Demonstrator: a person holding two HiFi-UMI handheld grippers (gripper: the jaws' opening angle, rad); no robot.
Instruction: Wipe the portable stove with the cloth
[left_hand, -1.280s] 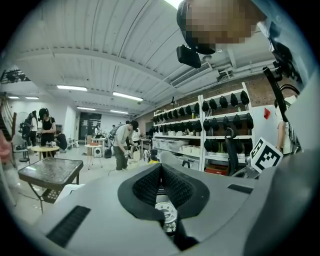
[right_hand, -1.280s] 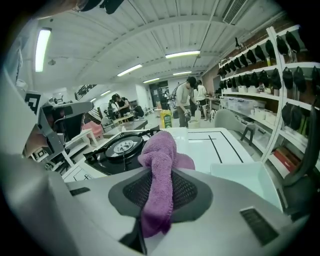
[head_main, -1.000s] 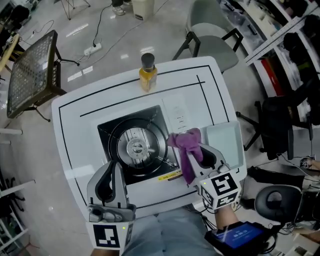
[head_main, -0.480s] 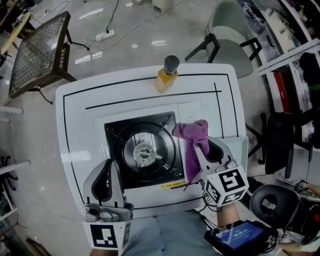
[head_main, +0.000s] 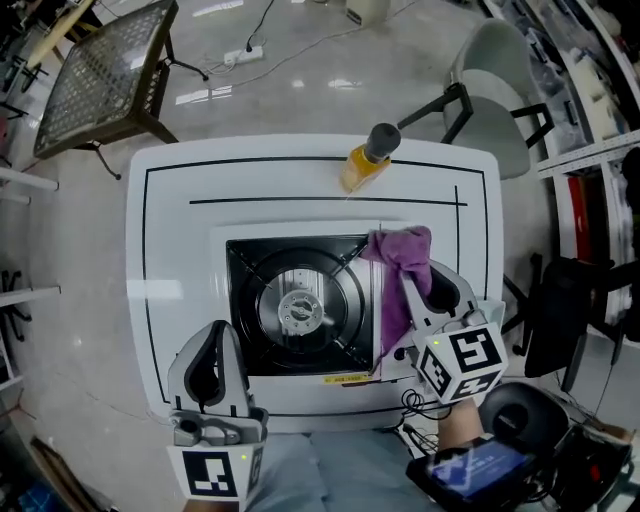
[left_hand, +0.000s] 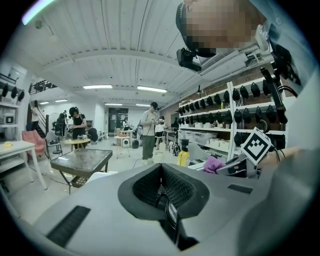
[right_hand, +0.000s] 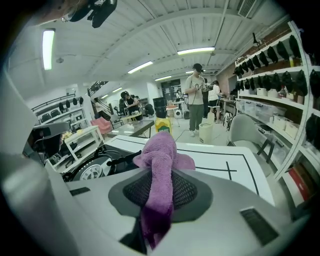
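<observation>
Head view: my left gripper (head_main: 214, 335) hangs at the near edge of the white table (head_main: 140, 300). Its jaws are pressed together on nothing, just short of the stove's near left corner. My right gripper (head_main: 412, 283) pinches one purple terry cloth (head_main: 400, 258), whose bunched end sits over the stove's far right corner. Smooth tabletop runs open from there to the rounded right edge. One square black portable stove (head_main: 250, 270) carries a round silvery burner. Beyond, near the far edge, stands one yellow bottle (head_main: 366, 163) with a dark cap. Past the table are one chair (head_main: 500, 90) and one mesh side table (head_main: 100, 70).
</observation>
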